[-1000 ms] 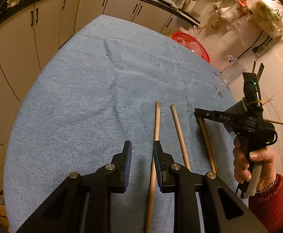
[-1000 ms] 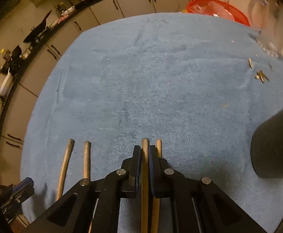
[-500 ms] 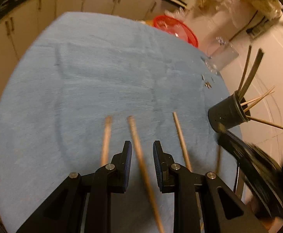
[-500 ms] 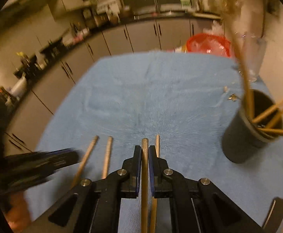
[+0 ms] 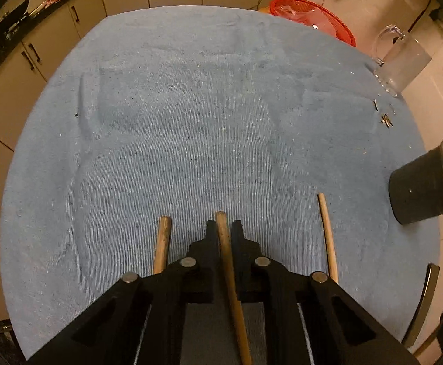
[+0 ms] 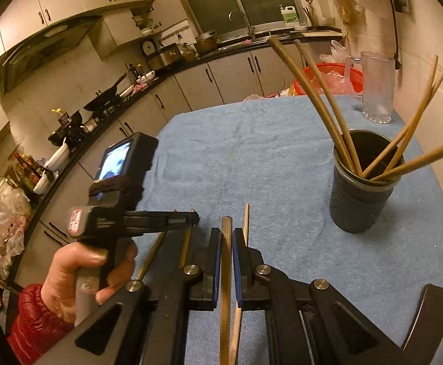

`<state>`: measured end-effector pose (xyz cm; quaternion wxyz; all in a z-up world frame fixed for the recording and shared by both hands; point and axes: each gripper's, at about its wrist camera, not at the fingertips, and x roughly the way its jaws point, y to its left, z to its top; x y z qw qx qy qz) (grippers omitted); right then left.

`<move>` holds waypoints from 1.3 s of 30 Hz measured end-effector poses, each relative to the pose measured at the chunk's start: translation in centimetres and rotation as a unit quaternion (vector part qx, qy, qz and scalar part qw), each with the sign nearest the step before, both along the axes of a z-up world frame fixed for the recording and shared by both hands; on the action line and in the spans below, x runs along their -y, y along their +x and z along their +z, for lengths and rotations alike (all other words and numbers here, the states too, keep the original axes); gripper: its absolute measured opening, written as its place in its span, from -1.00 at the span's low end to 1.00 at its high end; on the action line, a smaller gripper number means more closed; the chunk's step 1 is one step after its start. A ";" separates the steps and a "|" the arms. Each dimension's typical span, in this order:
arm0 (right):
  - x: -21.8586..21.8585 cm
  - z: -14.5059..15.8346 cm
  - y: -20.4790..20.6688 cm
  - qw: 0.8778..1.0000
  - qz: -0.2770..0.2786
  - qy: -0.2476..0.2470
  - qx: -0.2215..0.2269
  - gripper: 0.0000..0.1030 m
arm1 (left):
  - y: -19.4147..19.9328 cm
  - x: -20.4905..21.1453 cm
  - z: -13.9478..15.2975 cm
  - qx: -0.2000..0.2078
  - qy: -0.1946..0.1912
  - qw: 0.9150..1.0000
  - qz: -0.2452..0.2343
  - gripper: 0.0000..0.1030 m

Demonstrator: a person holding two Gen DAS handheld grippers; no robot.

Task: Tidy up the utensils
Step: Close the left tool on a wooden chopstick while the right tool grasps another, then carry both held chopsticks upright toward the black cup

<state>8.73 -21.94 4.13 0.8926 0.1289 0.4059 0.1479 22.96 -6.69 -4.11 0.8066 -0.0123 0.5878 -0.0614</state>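
Blue towel covers the bench [image 6: 282,158]; the right claw [image 6: 226,237] clamps a chopstick [image 6: 226,273] pointing twelve o'clock, the holder [image 6: 358,206] at two o'clock; the left claw [image 5: 223,231] narrowly straddles another chopstick [image 5: 226,252].

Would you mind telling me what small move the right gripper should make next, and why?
Probably carry it toward the black holder and tip it in: the right gripper is shut on a chopstick, and the holder already holds several chopsticks.
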 end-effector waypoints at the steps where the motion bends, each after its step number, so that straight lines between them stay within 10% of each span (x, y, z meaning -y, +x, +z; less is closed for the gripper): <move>1: 0.0 0.0 -0.2 1.000 0.000 0.001 0.002 -0.85 | 0.0 0.0 0.0 0.003 0.002 1.000 0.000 -0.85; 7: -0.1 0.9 -1.6 1.000 -0.004 -0.002 0.026 -0.85 | -3.4 -0.5 3.2 0.073 -0.040 0.996 -0.021 -0.86; 17: 0.1 5.7 -6.0 0.991 -0.033 0.016 0.129 -0.85 | -12.7 -2.7 16.2 0.239 -0.101 0.965 -0.049 -0.86; 39: -0.7 6.9 -9.4 0.978 -0.059 -0.012 0.197 -0.85 | -16.8 -4.5 18.0 0.267 -0.124 0.954 -0.057 -0.86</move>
